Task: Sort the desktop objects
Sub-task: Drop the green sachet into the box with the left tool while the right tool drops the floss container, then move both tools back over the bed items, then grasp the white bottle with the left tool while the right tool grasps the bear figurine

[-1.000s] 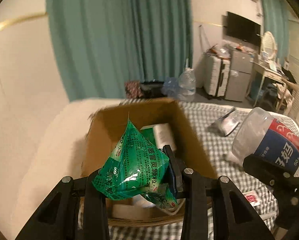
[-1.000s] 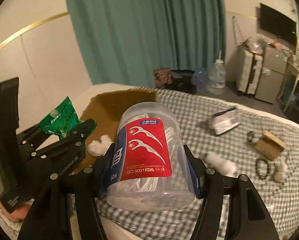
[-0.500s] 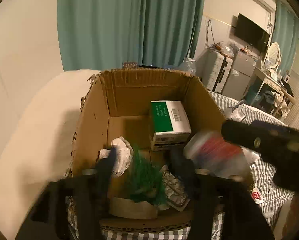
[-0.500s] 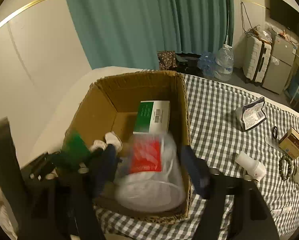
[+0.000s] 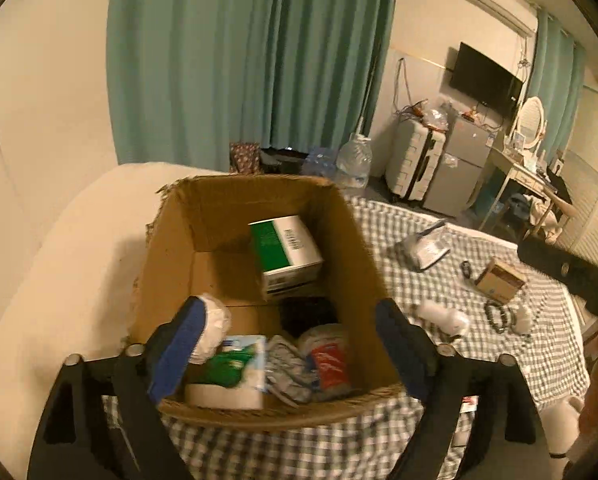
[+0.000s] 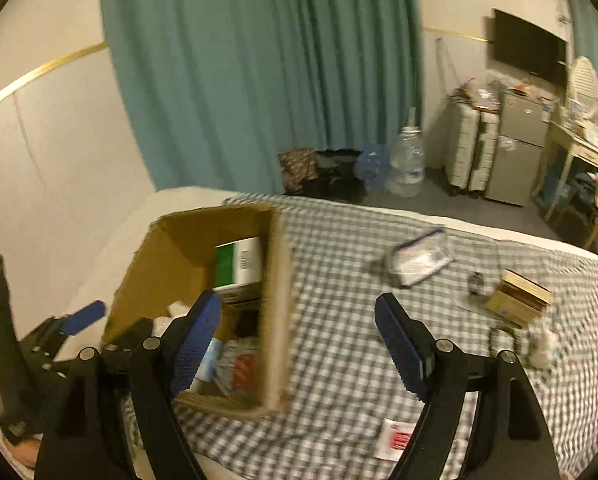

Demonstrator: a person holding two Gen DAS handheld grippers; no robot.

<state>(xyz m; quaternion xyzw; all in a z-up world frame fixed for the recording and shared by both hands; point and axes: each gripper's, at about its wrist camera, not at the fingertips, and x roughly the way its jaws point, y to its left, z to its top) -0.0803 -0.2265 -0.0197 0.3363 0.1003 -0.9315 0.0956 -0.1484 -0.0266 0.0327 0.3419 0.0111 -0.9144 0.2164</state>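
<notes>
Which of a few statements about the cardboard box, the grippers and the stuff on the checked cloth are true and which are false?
1. The cardboard box holds a green and white carton. True.
2. The right gripper grips the floss pick jar. False: nothing is between its jaws; the floss pick jar lies inside the box.
3. The left gripper clamps a green packet. False: its jaws are opening with nothing held; the green packet lies in the box.
4. A small brown box lies on the checked cloth, outside the cardboard box. True.
5. The cardboard box is closed with flaps. False: its top is open.
</notes>
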